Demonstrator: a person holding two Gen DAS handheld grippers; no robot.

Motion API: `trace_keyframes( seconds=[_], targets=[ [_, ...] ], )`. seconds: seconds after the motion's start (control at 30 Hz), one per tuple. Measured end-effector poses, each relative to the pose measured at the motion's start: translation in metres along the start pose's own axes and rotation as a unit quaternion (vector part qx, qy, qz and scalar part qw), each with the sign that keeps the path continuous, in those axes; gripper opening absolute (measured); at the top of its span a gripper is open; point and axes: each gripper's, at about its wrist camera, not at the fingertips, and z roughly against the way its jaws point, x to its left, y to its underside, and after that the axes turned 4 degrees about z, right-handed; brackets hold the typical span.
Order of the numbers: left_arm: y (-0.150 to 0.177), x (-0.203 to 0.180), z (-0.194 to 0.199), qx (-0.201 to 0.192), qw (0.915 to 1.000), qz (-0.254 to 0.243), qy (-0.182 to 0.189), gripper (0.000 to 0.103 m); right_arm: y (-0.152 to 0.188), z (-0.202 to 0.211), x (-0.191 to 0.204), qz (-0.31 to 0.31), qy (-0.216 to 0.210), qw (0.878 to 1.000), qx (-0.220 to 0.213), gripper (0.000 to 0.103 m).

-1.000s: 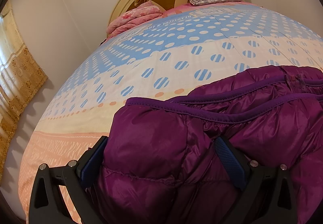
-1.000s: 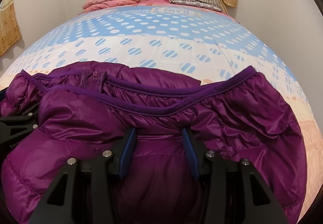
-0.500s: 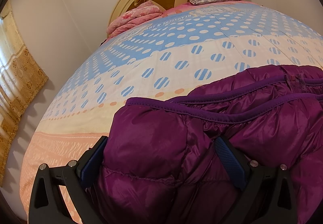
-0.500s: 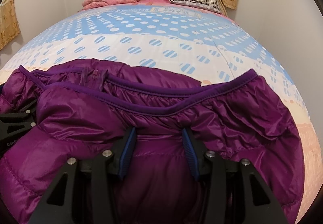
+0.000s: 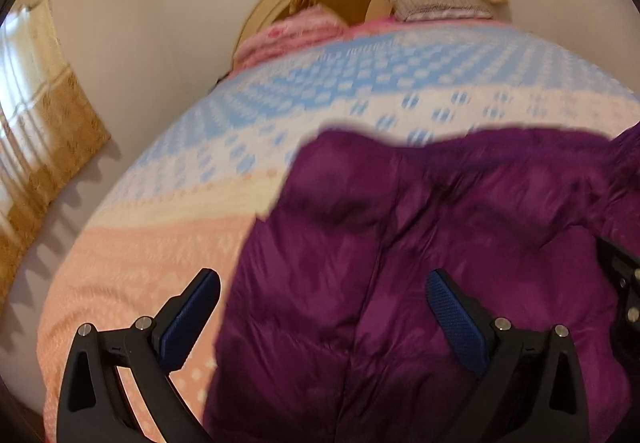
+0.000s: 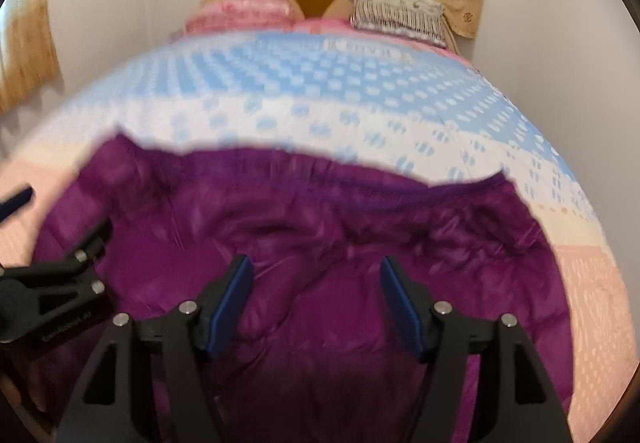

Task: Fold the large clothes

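Right tool (image 6: pixel 316 303): its jaws have just been opening and stand apart, the purple down jacket (image 6: pixel 320 227) lying between and beyond them, no pad visibly pressing it. Left tool (image 5: pixel 324 319): spread wide, one pad over bare bed quilt (image 5: pixel 132 263), the other over the jacket, gripping nothing. The jacket lies across the bed, its long axis running left to right through mid-frame. Both tools point down over its near edge, side by side and about equally near it.

Soft daylight through the curtains (image 5: pixel 44 91); both fisheye views motion-blurred, edges bent.
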Motion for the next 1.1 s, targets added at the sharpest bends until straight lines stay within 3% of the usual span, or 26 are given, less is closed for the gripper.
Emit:
trace_keyframes(
  seconds=[0.07, 0.4, 0.5, 0.63, 0.73, 0.83, 0.97, 1.03, 1.07, 1.1],
  targets=[
    [0.005, 0.006, -0.004, 0.0, 0.9998, 0.019, 0.007, 0.102, 0.006, -0.006, -0.001, -0.006, 0.0, 1.0, 0.002, 0.07],
    [0.005, -0.002, -0.008, 0.012, 0.9998, 0.016, 0.006, 0.102, 0.009, -0.019, 0.003, 0.001, 0.01, 1.0, 0.002, 0.074],
    [0.006, 0.014, 0.008, 0.018, 0.9992, 0.032, -0.014, 0.102, 0.007, -0.018, 0.001, -0.002, 0.005, 1.0, 0.008, 0.074],
    [0.028, 0.055, 0.049, -0.004, 0.9966, 0.08, -0.021, 0.102, 0.015, 0.019, 0.001, -0.018, -0.009, 1.0, -0.009, 0.08],
    [0.061, 0.081, 0.062, 0.01, 0.995, 0.097, -0.022, 0.102, 0.038, 0.052, 0.011, -0.026, -0.018, 0.999, -0.028, 0.085],
    [0.087, 0.095, 0.053, 0.052, 0.9904, 0.128, 0.006, 0.102, 0.059, 0.062, 0.024, -0.015, -0.001, 0.999, -0.03, 0.087],
    [0.097, 0.094, 0.054, 0.067, 0.9837, 0.16, 0.049, 0.102, 0.072, 0.043, 0.037, -0.001, 0.012, 1.0, -0.015, 0.089],
    [0.095, 0.089, 0.054, 0.064, 0.984, 0.154, 0.064, 0.092, 0.072, 0.038, 0.04, 0.004, 0.019, 1.0, -0.007, 0.092],
    [0.095, 0.086, 0.055, 0.062, 0.9832, 0.151, 0.081, 0.07, 0.07, 0.035, 0.04, 0.006, 0.02, 1.0, -0.004, 0.092],
    [0.094, 0.082, 0.053, 0.063, 0.9804, 0.155, 0.104, 0.059, 0.07, 0.034, 0.04, 0.007, 0.021, 1.0, -0.002, 0.093]
  ],
)
